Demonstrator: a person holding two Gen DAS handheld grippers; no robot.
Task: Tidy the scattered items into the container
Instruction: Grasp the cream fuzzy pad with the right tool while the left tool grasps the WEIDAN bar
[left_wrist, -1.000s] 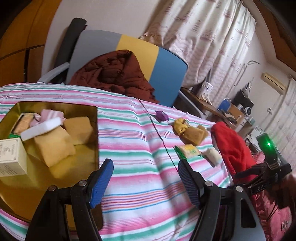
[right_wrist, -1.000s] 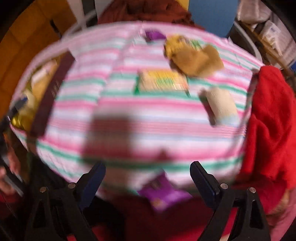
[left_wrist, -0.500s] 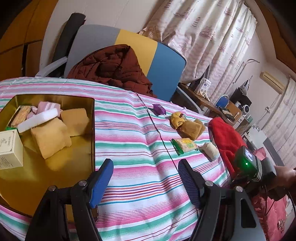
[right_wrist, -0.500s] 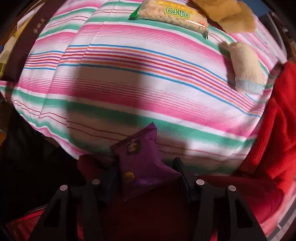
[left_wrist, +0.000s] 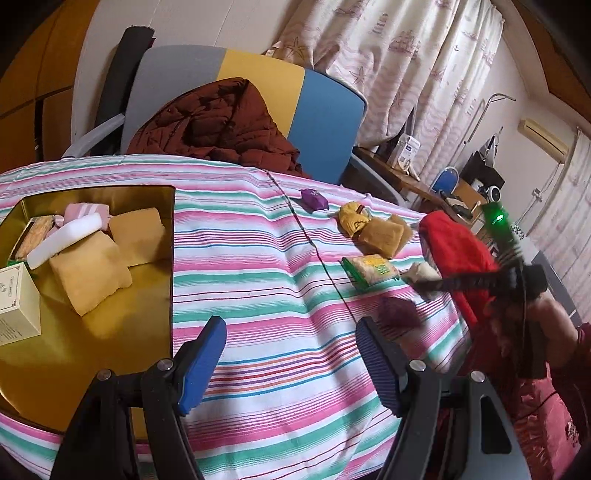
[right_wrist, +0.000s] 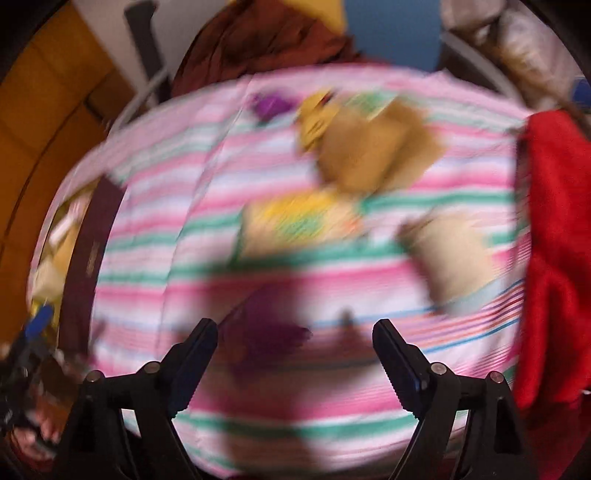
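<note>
The gold container (left_wrist: 110, 306) sits at the left end of the table, shallow, square-cornered, shiny-walled, and already loaded: two tan cushiony pads (left_wrist: 92, 273), a white block (left_wrist: 64, 240), a pink-and-white striped piece (left_wrist: 86, 212) and a cream printed box (left_wrist: 14, 302) against its near-left side, with bare gold floor open toward the near corner. Out on the striped tablecloth (left_wrist: 258, 295) there is a broad clear lane between the container's right wall and the scattered items. The dark purple packet (left_wrist: 400, 314) lies blurred on the cloth near the right edge, and the right gripper (right_wrist: 295, 354) is above it with its jaws just sprung apart, the packet loose on the cloth just ahead of the left finger, no pad pressing on it. Beyond it, a green-and-yellow crinkly snack pack (left_wrist: 369, 271) lies flat, a pale rolled cloth (left_wrist: 423, 275) just beside it toward the edge, a soft mustard and tan bundle (left_wrist: 373, 230) farther back, and a small purple wrapper (left_wrist: 314, 199) by the cloth's centre seam. A red fleece (left_wrist: 458, 251) drapes over the right rim of the table. The left gripper (left_wrist: 288, 354) hovers over the near edge, blue pads (left_wrist: 201, 363) wide apart with nothing between them. Behind the table a chair (left_wrist: 321, 122) carries a quilted maroon jacket (left_wrist: 218, 125).
</note>
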